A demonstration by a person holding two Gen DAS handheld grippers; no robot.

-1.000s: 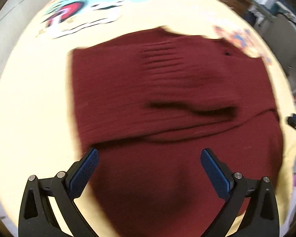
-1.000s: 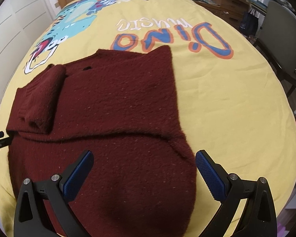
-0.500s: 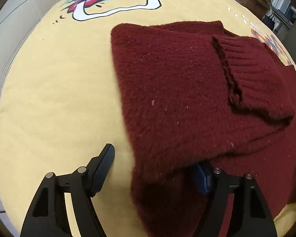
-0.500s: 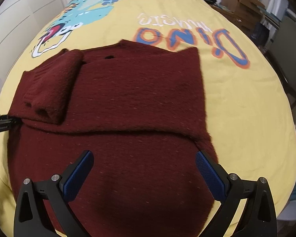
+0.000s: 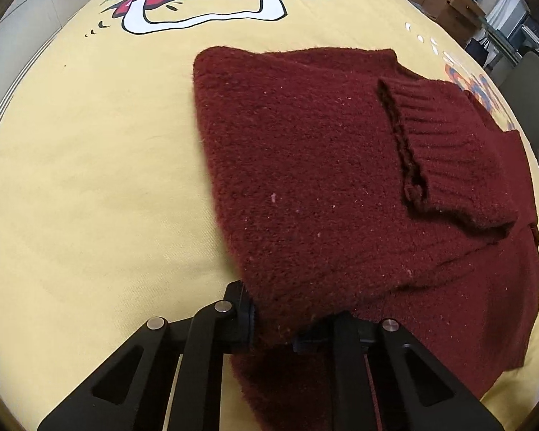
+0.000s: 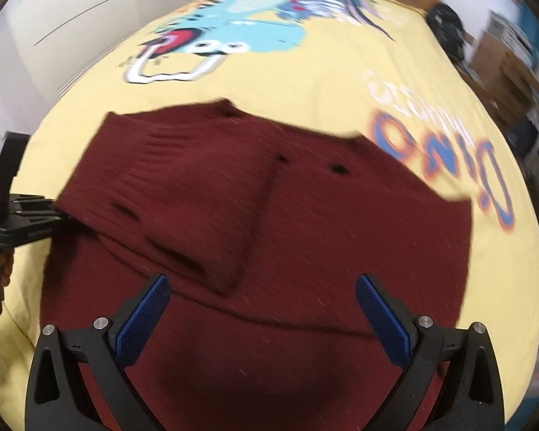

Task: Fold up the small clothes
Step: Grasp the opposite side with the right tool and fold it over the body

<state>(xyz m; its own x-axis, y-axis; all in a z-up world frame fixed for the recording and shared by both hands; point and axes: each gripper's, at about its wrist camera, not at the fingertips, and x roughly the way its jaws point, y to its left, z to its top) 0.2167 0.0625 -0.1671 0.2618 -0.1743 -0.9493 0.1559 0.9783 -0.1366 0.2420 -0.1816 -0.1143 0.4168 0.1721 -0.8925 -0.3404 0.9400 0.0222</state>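
Left tongs (image 5: 273,327) pads buried in sweater (image 5: 341,186) knit; right-wrist view motion-blurred.

White panelled wall (image 6: 72,25) left; cardboard boxes (image 5: 445,0) beyond the yellow dinosaur bedspread (image 5: 90,165).

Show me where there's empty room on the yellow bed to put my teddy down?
Bare yellow sheet lies left of the maroon sweater, up to the dinosaur print. More lies past the sweater's far edge, between the dinosaur and the blue letters. The near middle is crowded: the left gripper pinches the sweater, the right gripper hangs open above it.
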